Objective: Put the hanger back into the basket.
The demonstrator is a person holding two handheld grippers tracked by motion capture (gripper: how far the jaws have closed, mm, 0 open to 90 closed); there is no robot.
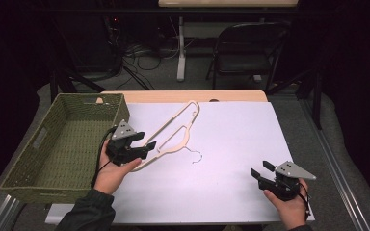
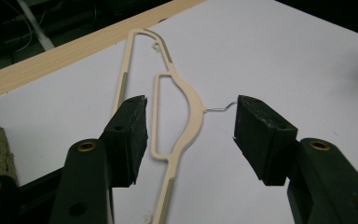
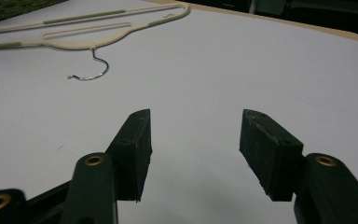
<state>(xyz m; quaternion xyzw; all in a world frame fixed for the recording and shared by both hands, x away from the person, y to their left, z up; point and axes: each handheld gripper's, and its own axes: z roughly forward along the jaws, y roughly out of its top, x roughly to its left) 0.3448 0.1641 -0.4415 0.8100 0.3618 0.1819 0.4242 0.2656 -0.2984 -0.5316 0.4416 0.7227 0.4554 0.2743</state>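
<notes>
From the high view we note the cream hanger flat on the white surface just right of the woven basket; left gripper at its lower arm, right gripper well apart. Left gripper view — jaws apart, the hanger lies between them, not pressed. Right gripper view — our jaws stand wide over bare surface, nothing held.

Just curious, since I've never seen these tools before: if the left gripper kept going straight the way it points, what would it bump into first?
Most likely the hanger: its cream body lies between the open jaws of the left gripper, just ahead. How close is hard to judge.
</notes>
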